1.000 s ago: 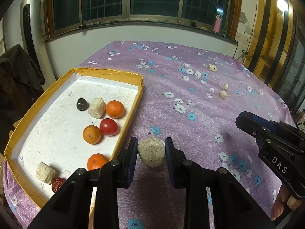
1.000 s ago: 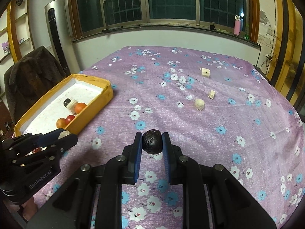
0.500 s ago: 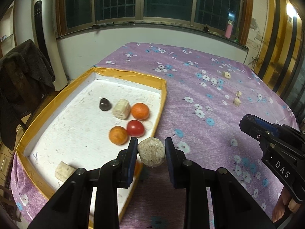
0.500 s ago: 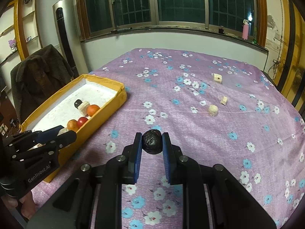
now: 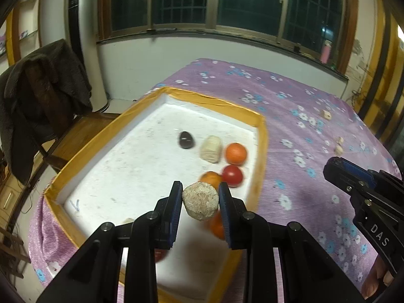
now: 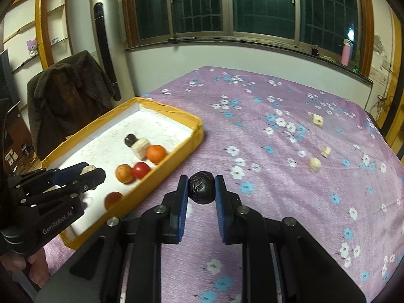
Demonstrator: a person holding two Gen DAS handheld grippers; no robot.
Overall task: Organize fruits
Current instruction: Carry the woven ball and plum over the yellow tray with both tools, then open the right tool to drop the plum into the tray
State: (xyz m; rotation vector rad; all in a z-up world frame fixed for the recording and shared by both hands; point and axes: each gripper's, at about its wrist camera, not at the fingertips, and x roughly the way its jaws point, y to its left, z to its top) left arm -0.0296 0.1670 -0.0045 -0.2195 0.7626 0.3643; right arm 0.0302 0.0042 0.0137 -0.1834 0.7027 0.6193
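— Purple flowered cloth (image 6: 290,202) covers the whole table under dark windows (image 6: 265,5). Where are the fruits?

— Most lie in the yellow-rimmed white tray (image 5: 262,136) at the table's left edge: a dark oval fruit (image 5: 186,140), a pale chunk (image 5: 211,149) just beside it, an orange (image 5: 236,153), a red tomato (image 5: 232,175) and another orange fruit (image 5: 210,178) close together near the tray's right wall.

— And the left gripper (image 5: 200,202)?

— Its two blue-padded fingers pinch a round tan speckled fruit (image 5: 200,203), held above the tray floor near the cluster. More orange shows below it, partly hidden.

— The right gripper (image 6: 201,189)?

— It clamps a wrinkled black fruit (image 6: 201,188) between its pads, above the cloth just right of the tray's long wall.

— Anything left out on the cloth?

— Three small pale pieces on the far right: a cube (image 6: 317,120), a smaller bit (image 6: 325,151) and a rounder one (image 6: 314,164), well apart from the tray.

— Beyond the table?

— A chair draped with a dark coat (image 6: 68,96), and a tall standing air conditioner (image 6: 106,45) by the wall.
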